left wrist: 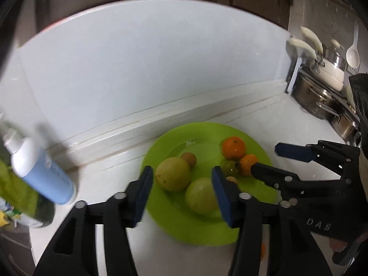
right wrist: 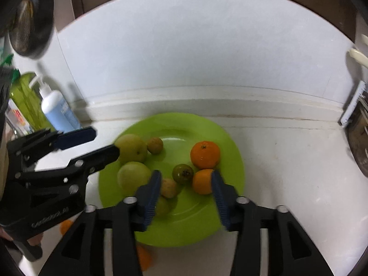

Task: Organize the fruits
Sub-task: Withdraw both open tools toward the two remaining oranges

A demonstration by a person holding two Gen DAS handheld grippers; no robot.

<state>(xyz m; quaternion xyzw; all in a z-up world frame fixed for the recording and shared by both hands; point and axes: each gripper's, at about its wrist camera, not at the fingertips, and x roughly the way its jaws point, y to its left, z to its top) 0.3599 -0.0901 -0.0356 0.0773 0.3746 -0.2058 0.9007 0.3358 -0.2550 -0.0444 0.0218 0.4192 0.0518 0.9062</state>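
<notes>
A lime-green plate [left wrist: 184, 230] [right wrist: 184, 234] on the white counter holds two large yellow-green fruits [left wrist: 172, 173] [right wrist: 132, 148], a big orange [left wrist: 233, 147] [right wrist: 205, 154], a smaller orange [left wrist: 248, 164] [right wrist: 202, 181], a green-brown fruit [right wrist: 182, 173] and small brown fruits [right wrist: 155, 145]. My left gripper [left wrist: 181, 177] [right wrist: 105, 142] hovers open over the yellow-green fruits, its pads clear of them. My right gripper [right wrist: 186, 177] [left wrist: 265, 158] stands open above the plate's middle. The smaller orange lies just inside its right finger, and a brown fruit sits by its left finger.
A white-and-blue pump bottle [left wrist: 41, 172] [right wrist: 59, 112] and a green bottle [right wrist: 25, 99] stand at the left. Steel pots [left wrist: 322, 96] are racked at the right. A raised ledge [right wrist: 207, 101] runs behind the plate. Loose orange fruit [right wrist: 66, 226] lies on the counter near the front.
</notes>
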